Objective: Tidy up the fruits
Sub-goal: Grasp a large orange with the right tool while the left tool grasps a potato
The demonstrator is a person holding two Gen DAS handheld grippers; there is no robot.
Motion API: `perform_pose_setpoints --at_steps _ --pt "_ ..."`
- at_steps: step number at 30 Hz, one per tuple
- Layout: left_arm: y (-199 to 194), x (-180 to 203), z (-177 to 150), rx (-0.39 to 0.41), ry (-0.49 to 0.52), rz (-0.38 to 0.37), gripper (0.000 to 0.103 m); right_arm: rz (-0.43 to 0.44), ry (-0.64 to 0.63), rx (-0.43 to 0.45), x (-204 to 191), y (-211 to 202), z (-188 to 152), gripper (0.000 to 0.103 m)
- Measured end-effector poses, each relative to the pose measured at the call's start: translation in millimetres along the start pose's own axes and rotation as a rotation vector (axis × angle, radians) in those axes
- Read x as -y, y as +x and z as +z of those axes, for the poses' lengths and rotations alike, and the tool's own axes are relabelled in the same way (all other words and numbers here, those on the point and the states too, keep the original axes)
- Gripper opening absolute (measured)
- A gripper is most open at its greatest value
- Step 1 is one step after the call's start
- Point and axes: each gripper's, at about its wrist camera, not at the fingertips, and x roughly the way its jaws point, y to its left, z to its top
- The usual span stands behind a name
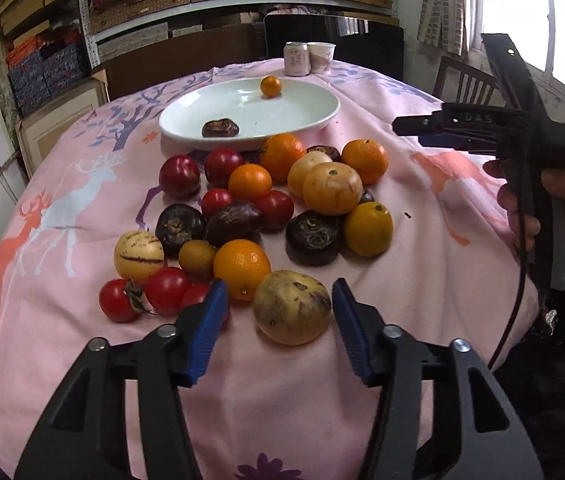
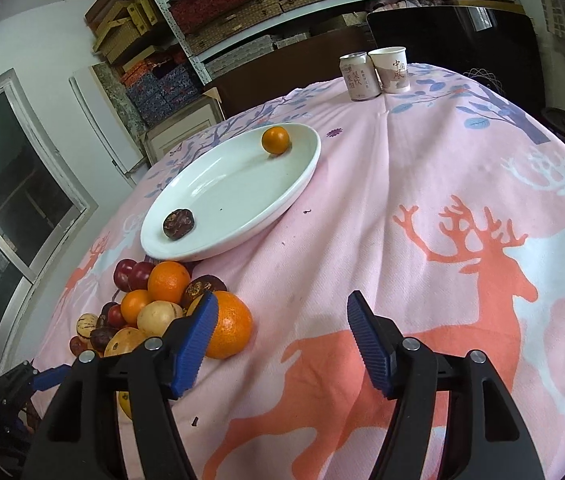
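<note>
While both wrist cameras look over the round table (image 2: 422,184) under its pink deer-print cloth, each shows something the other lacks. Only the left wrist view takes in the whole heap of fruit (image 1: 258,216) lying mid-table just short of the white plate (image 1: 306,120): red tomatoes, oranges, dark wrinkled fruits and pale striped melons, with one yellowish melon (image 1: 291,307) at the near edge of the heap. The left gripper (image 1: 280,306) stands with its blue pads either side of that melon, gaps showing on both sides, so its jaws are parted and hold nothing. That view also shows the right gripper (image 1: 410,130) from the side, held by a hand (image 1: 542,208) over the table's right edge; "DAS" is moulded on its black body. From the right wrist view the heap is squeezed into the left side and partly hidden by a finger, but the cloth's large orange deer (image 2: 462,304) shows plainly, and the right gripper (image 2: 282,320) hangs over bare cloth with its jaws wide apart and empty; a big orange (image 2: 230,330) lies just left of its left pad. Both views show the plate carrying a small orange (image 2: 275,140) near its far rim and one dark fruit (image 2: 178,224) near its near rim. At the table's far edge stand a can (image 2: 359,76) and a paper cup (image 2: 392,70), touching; both bear Chinese characters, too small to read surely.
</note>
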Motion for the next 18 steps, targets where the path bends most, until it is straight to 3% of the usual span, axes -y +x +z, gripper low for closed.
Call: perform_pose_setpoints --at_steps 9,11,18 --pt "18.7 10.6 -4.6 -0.016 -0.019 0.018 0.046 -0.005 -0.008 0.002 2.1 -6.9 -8.1 0.068" --pt "17.1 9.5 -4.0 -0.005 -0.026 -0.003 0.04 -0.004 -0.042 -0.003 -3.0 -7.1 -10.5 0.068" --pt "0.1 4.8 -0.9 0.068 -0.055 -0.046 0.039 -0.023 -0.227 -0.047 -35.8 -1.6 -20.8 0.065"
